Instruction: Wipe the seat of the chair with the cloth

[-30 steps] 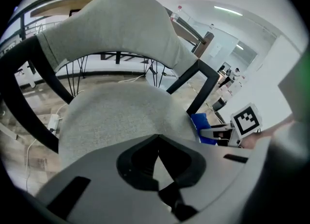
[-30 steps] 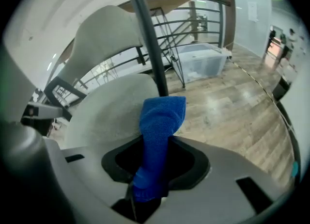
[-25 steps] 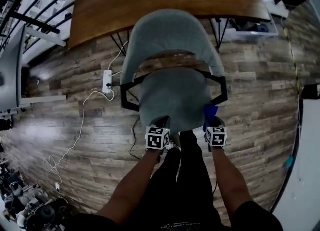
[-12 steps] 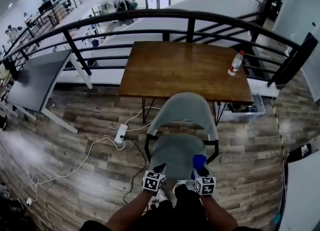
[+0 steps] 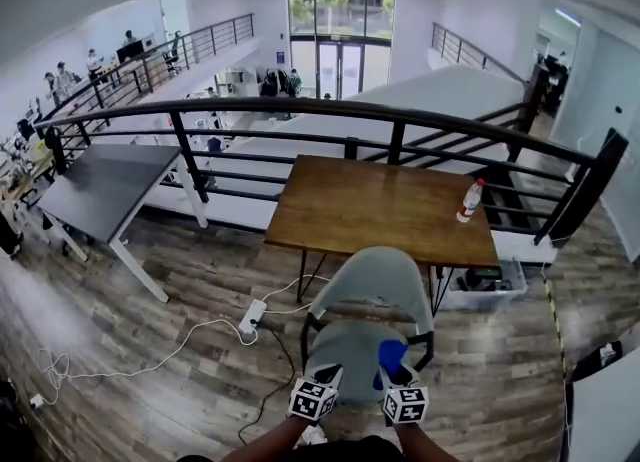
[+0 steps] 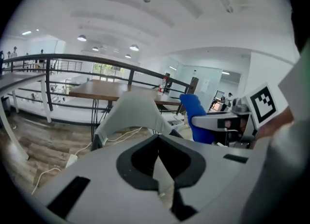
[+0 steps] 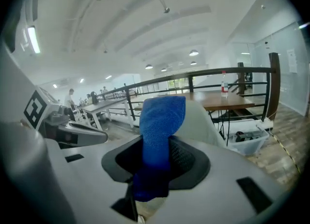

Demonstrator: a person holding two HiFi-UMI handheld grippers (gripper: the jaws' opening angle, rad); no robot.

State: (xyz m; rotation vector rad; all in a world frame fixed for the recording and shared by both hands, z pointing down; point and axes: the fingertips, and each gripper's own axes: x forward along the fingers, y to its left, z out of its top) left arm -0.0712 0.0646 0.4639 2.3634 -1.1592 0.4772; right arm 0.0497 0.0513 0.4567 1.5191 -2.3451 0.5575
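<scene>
The blue cloth (image 7: pixel 159 136) is pinched in the right gripper (image 5: pixel 394 378), whose jaws are closed on its lower part. The free upper end stands up above them in a soft fold. It hangs over the 4 o'clock part of the chair seat (image 5: pixel 348 353), and from the head view I cannot tell whether it touches the seat.

It looks like a light, limp microfibre rag. It should drape and bunch instead of holding a shape, and drag a little on the upholstery. The present hold near one end likely leaves enough loose cloth to press flat; a hold nearer the middle would give a firmer pad.

The left gripper (image 5: pixel 324 380) hovers at the seat's 7 o'clock edge, jaws brought together on nothing. The grey chair's curved backrest (image 5: pixel 368 285) rises at 12 o'clock from the seat. Beyond it stands a wooden table (image 5: pixel 380 208), with a bottle (image 5: pixel 467 200) toward its 3 o'clock end. A power strip (image 5: pixel 251 318) lies on the floor at 9 o'clock from the chair.
</scene>
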